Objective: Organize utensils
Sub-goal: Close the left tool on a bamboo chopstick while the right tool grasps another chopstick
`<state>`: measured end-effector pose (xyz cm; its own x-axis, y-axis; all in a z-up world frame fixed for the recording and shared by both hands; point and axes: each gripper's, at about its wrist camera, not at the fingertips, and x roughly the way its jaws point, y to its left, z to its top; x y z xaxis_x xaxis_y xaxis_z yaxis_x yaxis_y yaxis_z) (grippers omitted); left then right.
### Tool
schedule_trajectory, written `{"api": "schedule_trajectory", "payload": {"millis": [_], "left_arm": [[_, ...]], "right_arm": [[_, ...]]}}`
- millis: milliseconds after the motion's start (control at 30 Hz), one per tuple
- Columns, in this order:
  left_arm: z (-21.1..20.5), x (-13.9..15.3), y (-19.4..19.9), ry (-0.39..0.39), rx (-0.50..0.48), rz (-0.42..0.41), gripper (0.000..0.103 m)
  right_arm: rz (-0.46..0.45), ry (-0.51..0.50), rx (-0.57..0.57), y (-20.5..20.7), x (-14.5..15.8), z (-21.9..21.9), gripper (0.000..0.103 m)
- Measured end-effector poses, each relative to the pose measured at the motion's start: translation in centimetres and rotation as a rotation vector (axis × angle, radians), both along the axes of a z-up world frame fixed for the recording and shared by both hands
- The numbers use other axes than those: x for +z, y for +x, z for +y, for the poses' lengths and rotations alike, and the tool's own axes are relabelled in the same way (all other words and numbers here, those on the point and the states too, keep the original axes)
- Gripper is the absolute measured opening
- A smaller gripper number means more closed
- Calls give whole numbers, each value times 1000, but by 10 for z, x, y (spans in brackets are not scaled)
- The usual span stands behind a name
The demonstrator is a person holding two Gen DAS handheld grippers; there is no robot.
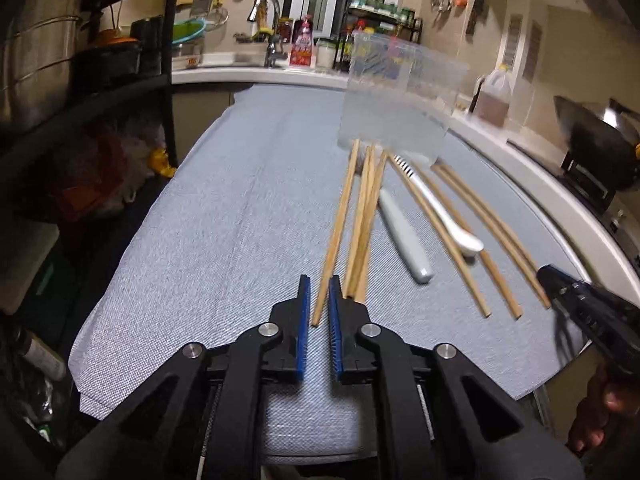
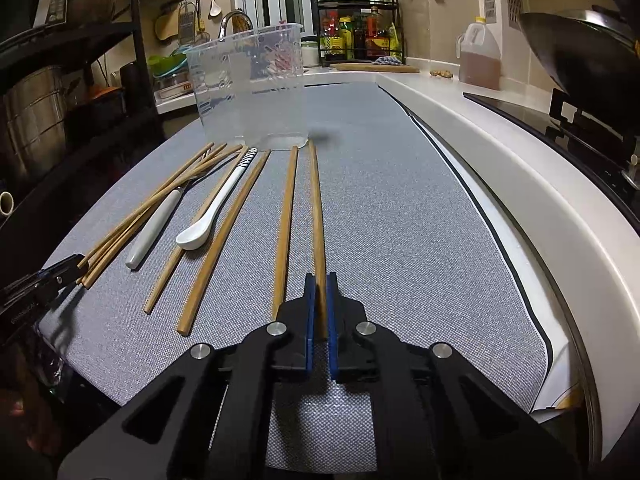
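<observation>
Chopsticks lay fanned on the grey cloth surface (image 2: 380, 208), far ends toward the clear plastic container (image 2: 250, 84) at the back, presumably so each could be lifted and stood in it. Right tongs (image 2: 320, 280) were clenched on the near end of the rightmost chopstick (image 2: 317, 208), blue pads on either side of the wood; gripping at the end would leave the full length free to tip into the container. Its neighbour chopstick (image 2: 286, 220) lay just beside, untouched. Left tongs (image 1: 319, 282) stood slightly parted, grasping nothing, with the near end of one chopstick (image 1: 338, 232) lying between the pads; whether they touched it I could not tell. They looked lined up for a matching end-grip. A white spoon (image 2: 212, 216) with a striped handle and a white-handled utensil (image 2: 154, 226) lay among the sticks, not yet sorted. The container appeared empty, so the task seemed barely begun.
</observation>
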<state>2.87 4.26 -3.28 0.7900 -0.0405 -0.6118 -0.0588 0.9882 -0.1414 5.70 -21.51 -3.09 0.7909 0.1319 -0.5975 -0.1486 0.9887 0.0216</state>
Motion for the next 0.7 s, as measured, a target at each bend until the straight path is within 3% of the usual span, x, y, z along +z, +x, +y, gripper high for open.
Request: {"api": "schedule_trajectory", "payload": {"millis": [267,400,700], "left_arm": [[0,2,-1,15,-1,7,5],[2,1,0,30,21,10,5],[-5,0,4,74,1,-4,5]], "right_arm": [[0,-34,-52,-7,1,0,5],[-6,-18,-44,-6,-1,-2,9],[-18,-6,-13,-2,-2,-3,6]]}}
